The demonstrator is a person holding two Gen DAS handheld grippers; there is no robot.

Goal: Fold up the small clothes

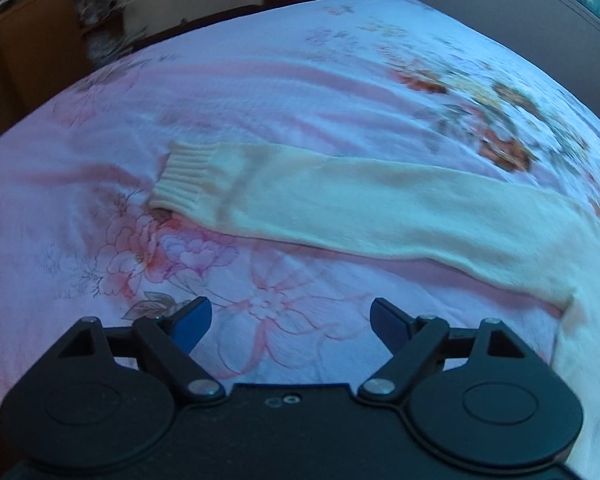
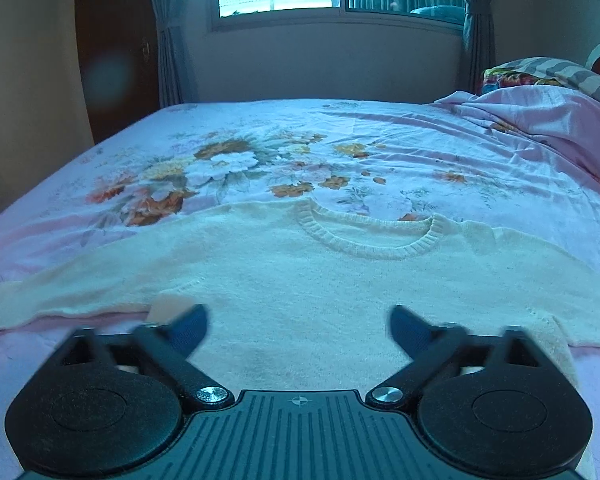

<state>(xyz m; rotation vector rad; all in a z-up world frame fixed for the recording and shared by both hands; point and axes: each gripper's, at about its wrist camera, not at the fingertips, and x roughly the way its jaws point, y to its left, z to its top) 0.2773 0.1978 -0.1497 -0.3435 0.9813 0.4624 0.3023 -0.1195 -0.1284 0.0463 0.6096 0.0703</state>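
Presently: sweater (image 2: 300,280) flat on bed (image 2: 420,152), neckline far, sleeve (image 1: 340,200) stretched left | left gripper (image 1: 291,318) jaws apart, empty, over sheet | right gripper (image 2: 299,326) jaws apart, empty, above sweater body

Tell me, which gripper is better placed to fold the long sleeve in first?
Probably the left. The left gripper is open with the sleeve stretched out just ahead, ribbed cuff free on the bedsheet. The right gripper is open over the sweater body, below the neckline.
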